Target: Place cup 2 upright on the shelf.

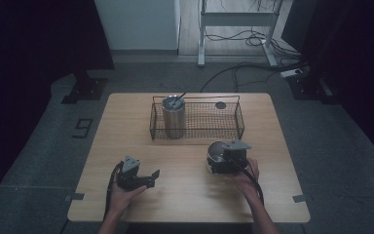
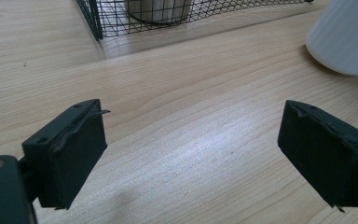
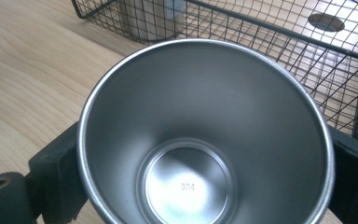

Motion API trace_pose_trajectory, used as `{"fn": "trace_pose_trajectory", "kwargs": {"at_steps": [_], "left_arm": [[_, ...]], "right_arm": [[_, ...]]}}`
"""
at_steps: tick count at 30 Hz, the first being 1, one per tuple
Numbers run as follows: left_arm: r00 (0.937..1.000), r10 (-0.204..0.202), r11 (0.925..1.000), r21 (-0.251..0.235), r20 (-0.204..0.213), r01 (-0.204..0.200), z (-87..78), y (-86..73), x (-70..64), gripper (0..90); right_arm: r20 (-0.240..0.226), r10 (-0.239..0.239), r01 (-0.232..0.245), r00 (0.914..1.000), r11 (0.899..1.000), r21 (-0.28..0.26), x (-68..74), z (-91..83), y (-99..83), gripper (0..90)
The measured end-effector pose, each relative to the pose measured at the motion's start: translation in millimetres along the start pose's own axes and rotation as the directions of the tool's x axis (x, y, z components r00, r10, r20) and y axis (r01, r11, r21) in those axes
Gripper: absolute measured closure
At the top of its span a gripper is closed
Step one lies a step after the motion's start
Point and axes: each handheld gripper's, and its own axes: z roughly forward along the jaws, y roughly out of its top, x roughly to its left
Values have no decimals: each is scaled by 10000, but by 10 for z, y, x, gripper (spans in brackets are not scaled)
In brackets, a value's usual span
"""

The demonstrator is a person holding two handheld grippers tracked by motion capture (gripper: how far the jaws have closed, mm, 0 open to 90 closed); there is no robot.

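Nearest to the person, the left hand-held gripper (image 1: 152, 176) was held low over the wooden surface (image 1: 126, 136), released, with its two black jaws standing wide apart and nothing between them. In the left gripper view, bare wood was seen between the jaws, and a white ribbed body was seen further off at the upper right, probably the outer wall of the cup. A little further forward and to the right, the right hand-held gripper (image 1: 219, 161) was clenched on a steel cup (image 3: 205, 135); the cup was kept upright, its long axis vertical and its open mouth turned up, and one jaw was pressed on each side of its wall. The number 304 was read on the cup's bottom. Just beyond the cup, the wire basket (image 1: 233, 129) was placed across the surface, its long side running left to right. A tall metal tumbler (image 1: 173, 117) with a straw was stood in its left end, and the right part was left free. The basket was judged to lie straight ahead of the right hand-held gripper, which was clearly the nearer one.
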Motion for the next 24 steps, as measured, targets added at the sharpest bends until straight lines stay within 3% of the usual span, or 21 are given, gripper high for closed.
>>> {"fn": "trace_pose_trajectory", "kwargs": {"at_steps": [9,24], "left_arm": [[9998,-174,9998,-8,56,174,8,-7,30,79],[9997,-179,9998,86,151,178,9,-15,29,80]], "right_arm": [[-383,5,-12,9993,9999,-170,-2,-101,48,66],[-253,-123,112,9996,9989,-460,21,-261,145,66]]}}
